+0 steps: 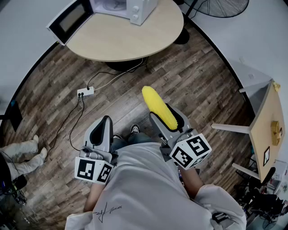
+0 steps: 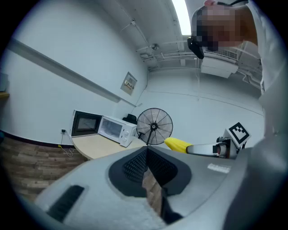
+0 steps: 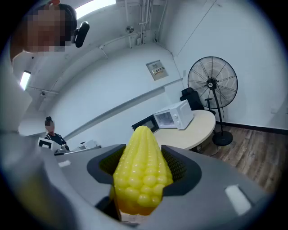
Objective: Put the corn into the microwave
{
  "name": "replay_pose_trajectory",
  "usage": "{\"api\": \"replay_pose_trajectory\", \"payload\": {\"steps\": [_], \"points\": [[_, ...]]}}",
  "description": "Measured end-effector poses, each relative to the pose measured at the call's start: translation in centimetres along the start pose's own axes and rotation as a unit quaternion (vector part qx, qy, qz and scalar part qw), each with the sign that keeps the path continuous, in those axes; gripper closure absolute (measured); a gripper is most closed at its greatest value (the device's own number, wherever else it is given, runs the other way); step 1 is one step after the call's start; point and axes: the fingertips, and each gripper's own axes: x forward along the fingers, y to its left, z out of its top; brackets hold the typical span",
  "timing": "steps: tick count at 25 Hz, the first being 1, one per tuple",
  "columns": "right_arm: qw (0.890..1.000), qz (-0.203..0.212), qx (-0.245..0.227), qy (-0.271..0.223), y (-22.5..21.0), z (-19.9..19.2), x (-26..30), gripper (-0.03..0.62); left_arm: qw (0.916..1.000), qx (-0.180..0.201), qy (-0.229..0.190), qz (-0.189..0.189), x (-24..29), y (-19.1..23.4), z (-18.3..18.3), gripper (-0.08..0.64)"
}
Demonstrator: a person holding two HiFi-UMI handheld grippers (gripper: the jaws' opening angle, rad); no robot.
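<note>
In the head view we see both grippers held low and close to the person's body in the lower middle of the frame, side by side, elbows tucked in, each pointing forward and only slightly downward over the wooden floor point(image 1: 198, 85). The left gripper point(image 1: 106, 120) sits lower left of centre; in its own view its jaws meet at the tips with nothing between them, so it is closed and empty. The right gripper point(image 1: 167, 117) sits just right of centre and a little further up the frame, its marker cube toward the body. Its jaws clamp the corn point(image 1: 158, 108) from both sides, and the cob's pointed end sticks out past the fingertips toward the top of the frame. In the right gripper view the corn fills the middle, pads pressed on its flanks. The microwave point(image 1: 135, 9) stands at the top edge on the round table point(image 1: 126, 40), its door point(image 1: 69, 20) swung open at upper left, well apart from the corn.
</note>
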Motion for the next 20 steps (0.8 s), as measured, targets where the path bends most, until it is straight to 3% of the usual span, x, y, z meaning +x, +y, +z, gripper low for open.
{"api": "replay_pose_trajectory", "payload": {"steps": [10,20], "points": [[1.0,0.02,0.017,-0.017,-1.5,1.1,-1.5,0.33,0.9999,0.008,-0.007,0.013,0.6,-1.7,0.2,0.569],[0.999,0.039,0.033,-0.014,-1.6,1.2,-0.2,0.331,0.9993,0.011,-0.005,0.036,0.6,-0.5,0.7,0.569]]}}
